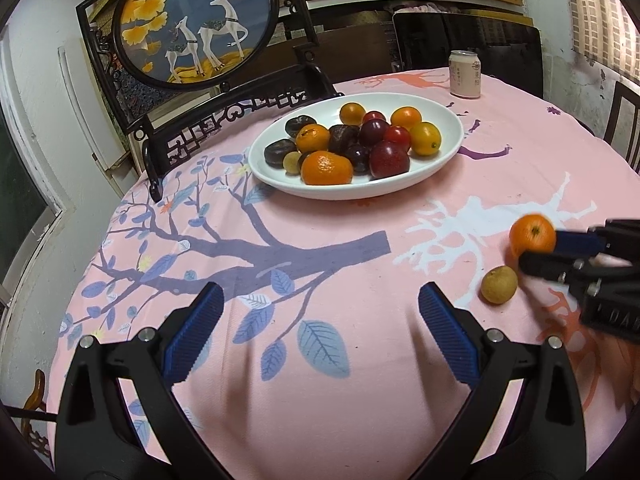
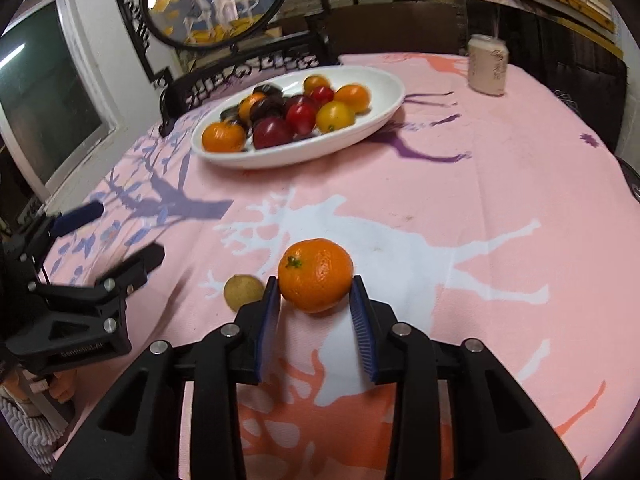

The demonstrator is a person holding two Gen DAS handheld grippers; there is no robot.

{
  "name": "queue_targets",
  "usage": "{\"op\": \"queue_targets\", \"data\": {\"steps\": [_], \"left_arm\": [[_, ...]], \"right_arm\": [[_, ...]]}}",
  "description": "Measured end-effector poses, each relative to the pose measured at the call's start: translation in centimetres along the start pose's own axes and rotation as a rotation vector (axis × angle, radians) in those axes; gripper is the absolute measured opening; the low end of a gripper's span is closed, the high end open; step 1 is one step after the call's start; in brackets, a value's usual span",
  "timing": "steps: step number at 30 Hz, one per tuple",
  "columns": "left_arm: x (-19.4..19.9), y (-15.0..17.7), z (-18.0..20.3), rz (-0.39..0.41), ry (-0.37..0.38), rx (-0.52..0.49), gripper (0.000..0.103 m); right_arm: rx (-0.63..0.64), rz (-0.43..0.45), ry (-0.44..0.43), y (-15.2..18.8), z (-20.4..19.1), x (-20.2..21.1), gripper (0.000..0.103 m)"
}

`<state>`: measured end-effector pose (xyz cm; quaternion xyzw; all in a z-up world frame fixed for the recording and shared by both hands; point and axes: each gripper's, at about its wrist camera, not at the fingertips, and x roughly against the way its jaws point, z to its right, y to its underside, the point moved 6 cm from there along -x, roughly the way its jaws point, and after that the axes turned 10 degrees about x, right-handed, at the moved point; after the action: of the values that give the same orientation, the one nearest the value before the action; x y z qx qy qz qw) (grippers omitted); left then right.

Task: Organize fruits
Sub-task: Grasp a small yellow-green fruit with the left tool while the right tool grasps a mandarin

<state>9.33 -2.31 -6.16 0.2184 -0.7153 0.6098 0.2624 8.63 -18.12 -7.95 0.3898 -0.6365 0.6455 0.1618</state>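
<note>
Round worktop [image 1: 360,340], pink cloth printed with a purple tree and white and coral deer.

White oval dish [image 1: 452,116], far side of centre: heaped with mandarins, dark red plums, dark brown fruit and one small pale fruit.

Mandarin [image 2: 315,275], loose, on the near right part of the cloth, well apart from the dish: sits between the blue pads of the right claw [image 2: 314,286], both pads against its sides, so the claw is clamped on it. No earlier view to compare.

Small tan-green fruit [image 2: 243,291]: on the cloth just beside the mandarin, to the left of the right claw's left finger, not gripped.

Left claw [image 1: 320,320]: jaws wide apart, nothing between them, hanging over the printed leaves near the worktop's front edge.

Drink can [image 1: 465,75], upright, near the far edge, behind the dish.

Carved dark stand with round deer panel [image 1: 196,20]: at the far left edge.
</note>
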Motion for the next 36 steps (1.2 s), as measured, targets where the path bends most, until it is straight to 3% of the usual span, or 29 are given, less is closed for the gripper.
{"op": "queue_targets", "data": {"steps": [7, 13, 16, 19, 21, 22, 36], "left_arm": [[0.1, 0.5, 2.6, 0.007, 0.064, -0.058, 0.100], [0.6, 0.7, 6.8, 0.051, 0.137, -0.173, 0.099], [0.4, 1.1, 8.4, 0.035, 0.161, -0.222, 0.093], [-0.1, 1.5, 9.6, -0.001, 0.188, -0.255, 0.075], [-0.7, 1.8, 10.1, -0.039, 0.207, -0.264, 0.048], [-1.0, 1.9, 10.2, -0.059, 0.207, -0.266, 0.042], [-1.0, 1.6, 9.7, -0.078, 0.291, -0.198, 0.027]], "right_arm": [[-0.086, 0.064, 0.000, -0.8, 2.1, 1.8, 0.036], [-0.137, 0.090, -0.011, -1.0, 3.2, 2.7, 0.036], [-0.139, 0.091, -0.015, -1.0, 3.2, 2.8, 0.036], [-0.144, 0.093, -0.019, -1.1, 3.3, 2.8, 0.036], [-0.150, 0.092, -0.019, -1.0, 3.4, 2.8, 0.036], [-0.151, 0.091, -0.020, -1.0, 3.5, 2.8, 0.036], [-0.152, 0.084, -0.024, -0.9, 3.4, 2.7, 0.036]]}}
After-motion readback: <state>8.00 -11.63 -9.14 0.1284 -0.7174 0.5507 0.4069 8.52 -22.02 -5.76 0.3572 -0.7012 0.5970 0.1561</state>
